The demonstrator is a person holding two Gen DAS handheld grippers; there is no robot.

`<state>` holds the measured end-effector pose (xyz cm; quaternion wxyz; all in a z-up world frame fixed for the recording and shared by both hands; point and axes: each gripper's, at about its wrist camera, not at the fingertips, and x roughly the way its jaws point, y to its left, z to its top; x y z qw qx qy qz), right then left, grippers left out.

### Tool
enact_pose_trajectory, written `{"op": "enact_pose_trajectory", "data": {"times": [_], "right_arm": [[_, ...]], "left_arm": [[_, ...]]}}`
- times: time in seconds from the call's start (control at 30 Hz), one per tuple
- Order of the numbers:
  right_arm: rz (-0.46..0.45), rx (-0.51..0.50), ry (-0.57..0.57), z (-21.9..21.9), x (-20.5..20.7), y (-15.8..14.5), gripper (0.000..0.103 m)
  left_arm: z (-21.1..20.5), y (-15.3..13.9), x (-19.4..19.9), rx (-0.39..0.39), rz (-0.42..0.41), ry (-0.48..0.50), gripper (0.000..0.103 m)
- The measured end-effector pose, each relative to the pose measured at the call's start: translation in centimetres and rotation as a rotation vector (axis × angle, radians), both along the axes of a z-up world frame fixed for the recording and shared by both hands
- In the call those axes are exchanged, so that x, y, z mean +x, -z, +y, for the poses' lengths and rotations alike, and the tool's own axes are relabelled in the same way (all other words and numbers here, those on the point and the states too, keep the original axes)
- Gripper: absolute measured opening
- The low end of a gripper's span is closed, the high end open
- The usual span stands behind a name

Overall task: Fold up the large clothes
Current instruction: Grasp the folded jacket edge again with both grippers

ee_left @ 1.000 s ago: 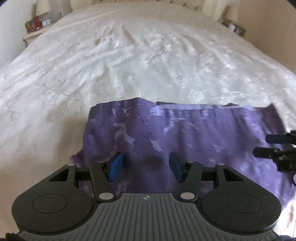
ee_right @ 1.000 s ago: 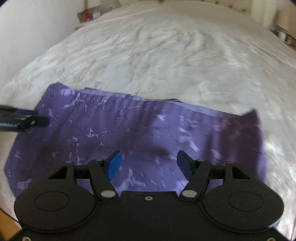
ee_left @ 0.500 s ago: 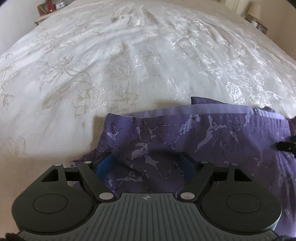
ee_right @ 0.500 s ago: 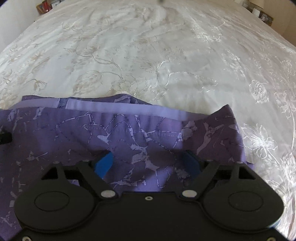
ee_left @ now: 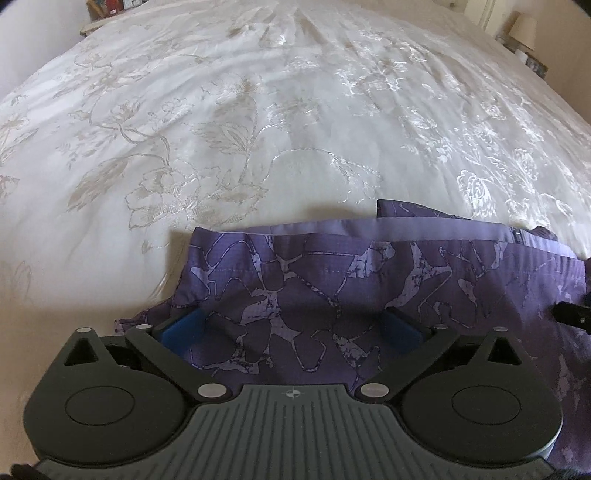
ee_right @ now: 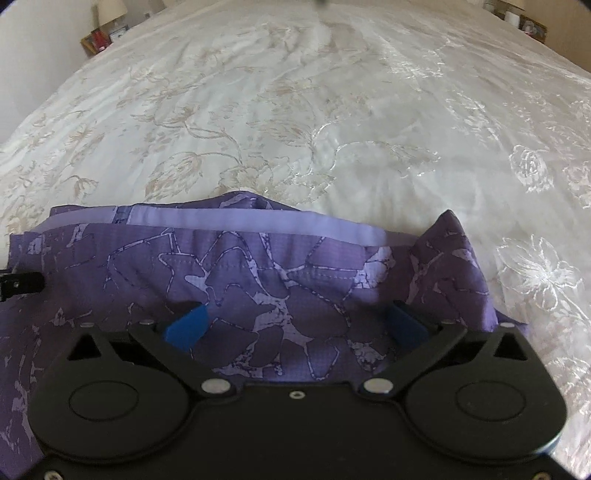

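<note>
Both grippers dropped closer to the cloth than a second ago; blue pads spread much wider and now partly sunk behind raised fabric. Slightly nearer again than half a second ago.

Left gripper [ee_left: 290, 328]: fingers wide apart, blue pads [ee_left: 181, 328] at either side of a bulge of purple garment [ee_left: 314, 280]. Nothing pinched; cloth between the pads, contact with them not resolvable.

Right gripper [ee_right: 295, 325]: same posture, fingers wide apart, blue pads [ee_right: 186, 326] flanking a hump of the purple garment [ee_right: 277, 280]. No clamp on fabric.

Garment: purple, pale cracked pattern, lying at near edge of white bedspread [ee_left: 258, 129], directly under both grippers. Pale lilac band [ee_right: 236, 225] along the far edge. One corner standing up in a point at right in the right wrist view.

Tip of right gripper visible at right margin of left wrist view, over the cloth; tip of left gripper at left margin of right wrist view.

Bedspread embroidered with floral motif. Lamp [ee_left: 522, 27] beyond far right corner of bed.
</note>
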<state>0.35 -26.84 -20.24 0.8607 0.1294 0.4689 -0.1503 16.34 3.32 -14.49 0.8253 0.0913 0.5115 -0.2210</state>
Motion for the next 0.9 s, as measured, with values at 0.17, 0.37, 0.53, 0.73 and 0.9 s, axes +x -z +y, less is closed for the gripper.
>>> {"op": "enact_pose_trajectory", "data": {"times": [0.17, 0.37, 0.53, 0.73, 0.9], "right_arm": [[-0.001, 0.009, -0.039, -0.3, 0.2, 0.0, 0.103], [-0.004, -0.021, -0.049, -1.1, -0.7, -1.3, 0.101], [-0.109, 0.104, 0.017, -3.8, -5.8, -4.0, 0.100], [-0.126, 0.331, 0.012, -6.5, -11.8, -4.0, 0.101], [-0.084, 0.472, 0.023, -7.5, -15.1, -1.3, 0.101]], "left_arm": [[-0.4, -0.8, 0.2, 0.027, 0.023, -0.014, 0.102], [-1.2, -4.9, -1.7, 0.037, -0.007, -0.006, 0.084], [-1.6, -9.1, -6.3, -0.004, -0.071, 0.001, 0.085], [-3.9, -8.0, -12.1, 0.000, -0.043, 0.074, 0.085], [-5.4, -4.8, -15.1, 0.079, -0.013, 0.091, 0.085]]}}
